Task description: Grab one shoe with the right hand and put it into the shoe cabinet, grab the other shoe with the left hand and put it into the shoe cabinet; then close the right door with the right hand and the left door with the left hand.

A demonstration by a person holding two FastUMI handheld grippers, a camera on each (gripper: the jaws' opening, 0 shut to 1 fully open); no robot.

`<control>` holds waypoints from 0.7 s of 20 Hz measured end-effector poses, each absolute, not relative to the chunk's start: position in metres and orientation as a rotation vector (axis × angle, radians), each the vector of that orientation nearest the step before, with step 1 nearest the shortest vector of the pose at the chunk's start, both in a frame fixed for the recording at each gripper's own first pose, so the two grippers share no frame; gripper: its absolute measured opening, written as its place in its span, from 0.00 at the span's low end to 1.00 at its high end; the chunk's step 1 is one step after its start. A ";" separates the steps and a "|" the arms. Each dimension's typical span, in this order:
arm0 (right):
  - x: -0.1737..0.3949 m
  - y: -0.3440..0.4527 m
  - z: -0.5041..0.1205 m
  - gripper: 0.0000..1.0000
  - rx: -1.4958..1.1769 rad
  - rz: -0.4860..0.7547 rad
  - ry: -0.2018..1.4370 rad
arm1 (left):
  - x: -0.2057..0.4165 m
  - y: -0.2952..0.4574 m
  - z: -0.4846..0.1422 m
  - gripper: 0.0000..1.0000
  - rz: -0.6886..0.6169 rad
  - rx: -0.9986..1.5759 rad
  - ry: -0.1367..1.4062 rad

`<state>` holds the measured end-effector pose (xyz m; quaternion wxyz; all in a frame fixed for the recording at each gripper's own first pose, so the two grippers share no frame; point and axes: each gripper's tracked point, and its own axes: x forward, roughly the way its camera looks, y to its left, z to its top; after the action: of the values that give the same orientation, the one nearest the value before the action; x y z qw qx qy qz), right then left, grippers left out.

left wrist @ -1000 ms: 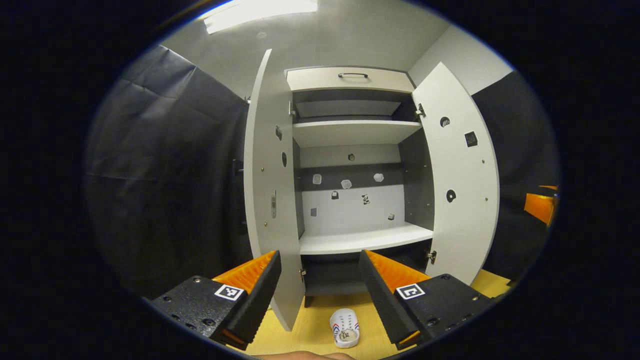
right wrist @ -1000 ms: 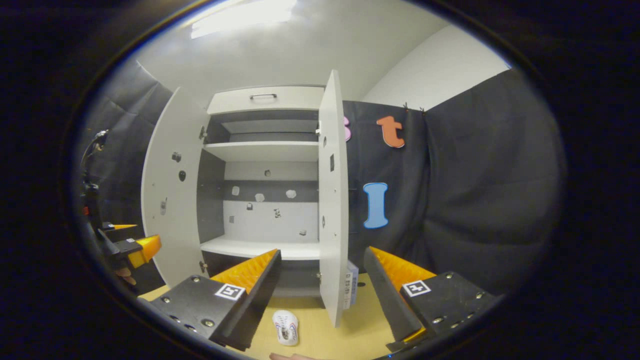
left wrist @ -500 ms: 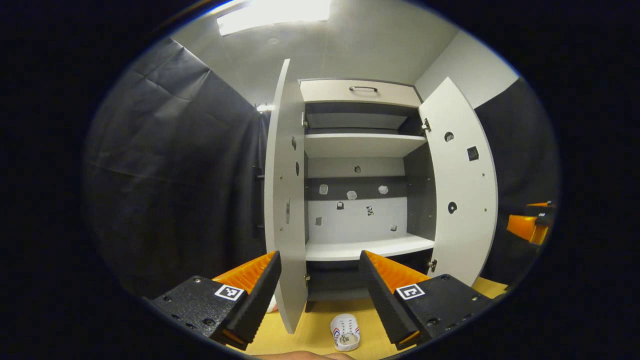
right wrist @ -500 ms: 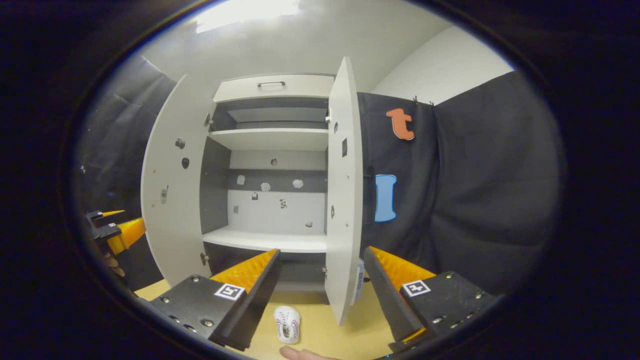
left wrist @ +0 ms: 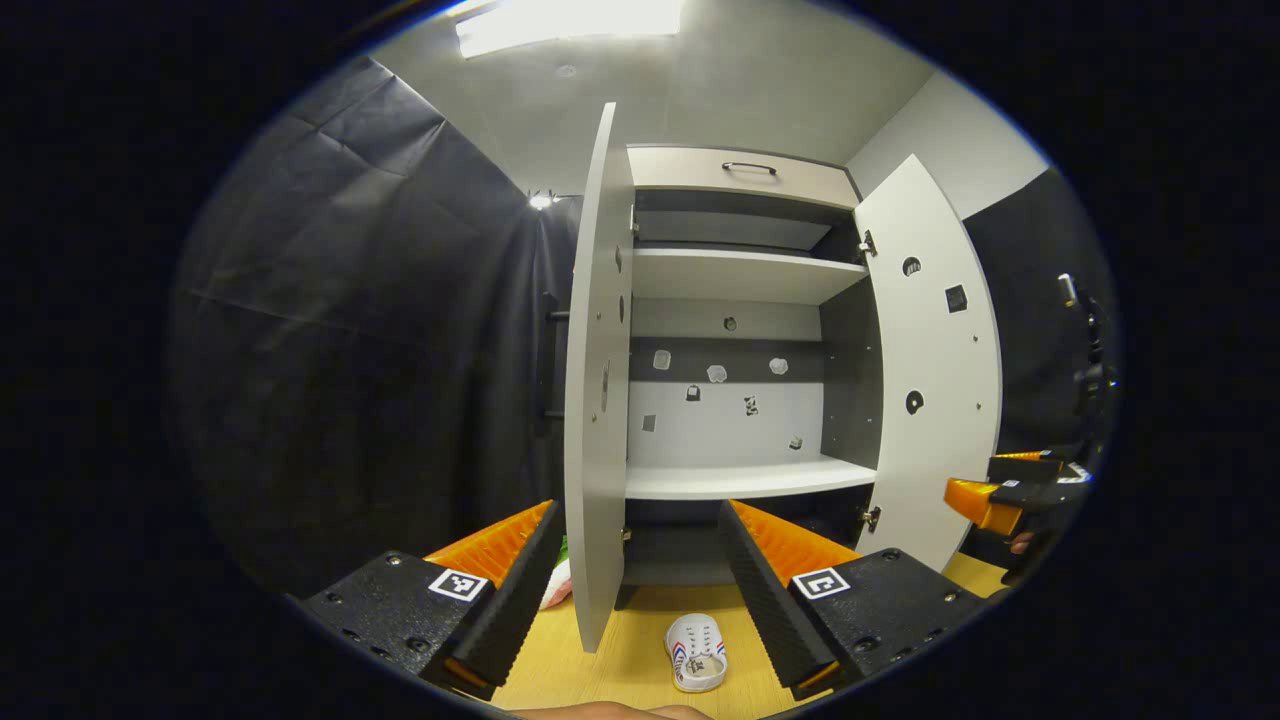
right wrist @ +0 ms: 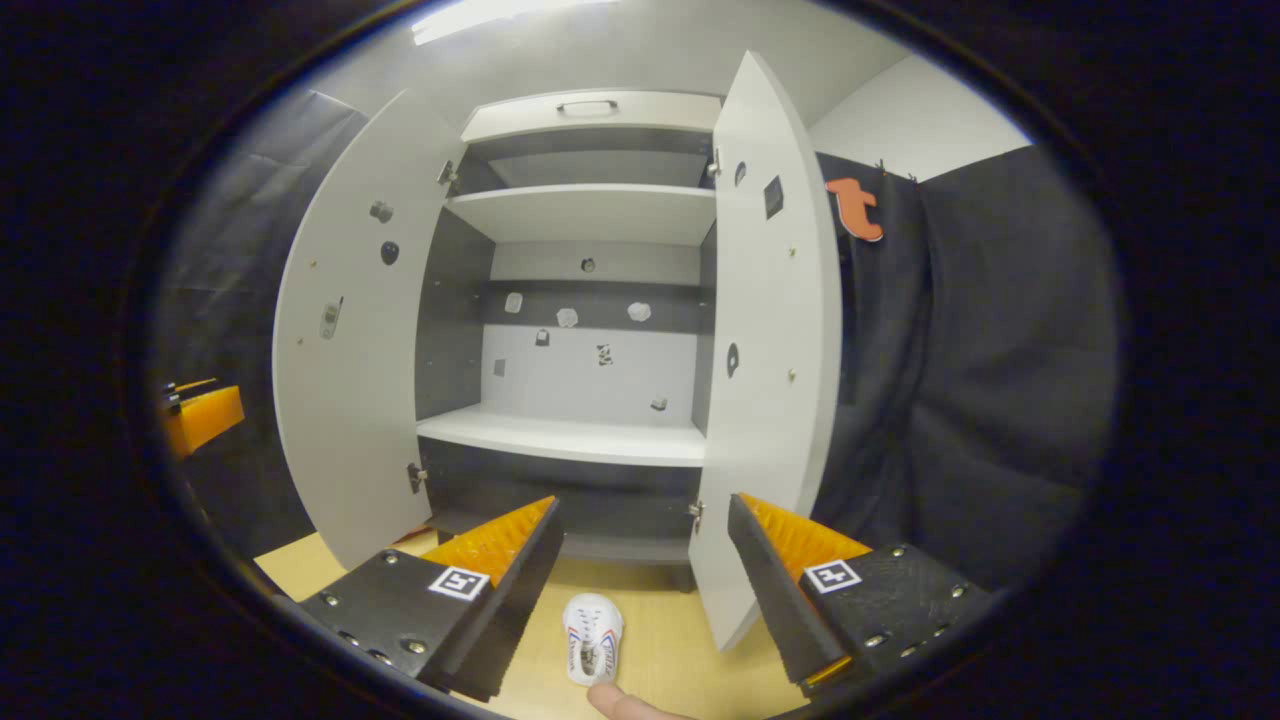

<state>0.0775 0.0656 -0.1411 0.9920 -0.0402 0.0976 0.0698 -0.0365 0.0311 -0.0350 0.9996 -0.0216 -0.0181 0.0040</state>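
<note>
Shoe (right wrist: 592,638) lies on the floor (right wrist: 660,650) before the open cabinet (right wrist: 590,440), just ahead of the right gripper (right wrist: 640,580), whose fingers are spread and empty. The left gripper (left wrist: 640,575) is likewise spread. Better to lower the right one straight down, straddling the shoe's sides.

Bright ceiling light (left wrist: 570,15) glare, sharp centre, fisheye-bent edges
</note>
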 end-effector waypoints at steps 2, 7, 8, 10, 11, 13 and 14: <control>0.085 0.074 -0.171 0.99 -0.077 0.146 0.234 | -0.042 0.034 -0.028 0.94 -0.025 -0.030 -0.109; 0.097 0.100 -0.273 0.99 -0.083 0.171 0.378 | -0.040 0.054 -0.045 0.93 0.007 -0.040 -0.076; 0.101 0.101 -0.295 0.99 -0.090 0.163 0.413 | -0.039 0.054 -0.049 0.94 0.004 -0.032 -0.064; 0.104 0.100 -0.341 0.95 -0.097 0.134 0.495 | -0.038 0.052 -0.052 0.93 -0.012 -0.039 -0.046; 0.104 0.100 -0.362 0.94 -0.101 0.124 0.536 | -0.036 0.052 -0.054 0.94 -0.017 -0.042 -0.046; 0.102 0.104 -0.396 0.99 -0.094 0.125 0.599 | -0.034 0.055 -0.059 0.94 -0.009 -0.034 -0.039; 0.100 0.107 -0.410 0.99 -0.094 0.135 0.627 | -0.034 0.055 -0.061 0.94 -0.007 -0.035 -0.035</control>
<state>0.0998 0.1068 -0.4104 0.9479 -0.0463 0.3082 0.0664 -0.0336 0.0548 -0.0610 0.9997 -0.0175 -0.0175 -0.0037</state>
